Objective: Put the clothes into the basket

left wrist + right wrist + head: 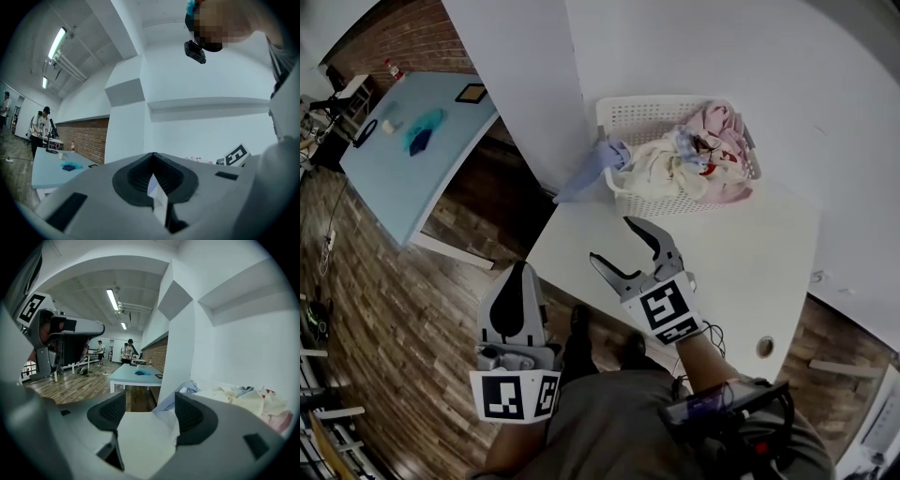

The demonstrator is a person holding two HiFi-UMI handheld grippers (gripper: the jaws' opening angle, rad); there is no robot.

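Currently the clothes lie heaped inside the white perforated basket, which stands at the table's far edge, close to the wall. One pale blue garment hangs out over the basket's left rim, past the table's far-left corner. Right gripper: jaws wide apart, nothing between them, above the table's near-left part. Left gripper: jaws closed together, empty, off the table's near-left edge, over the wooden floor.

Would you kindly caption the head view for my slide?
Open right gripper, shut left gripper, before the basket of clothes.
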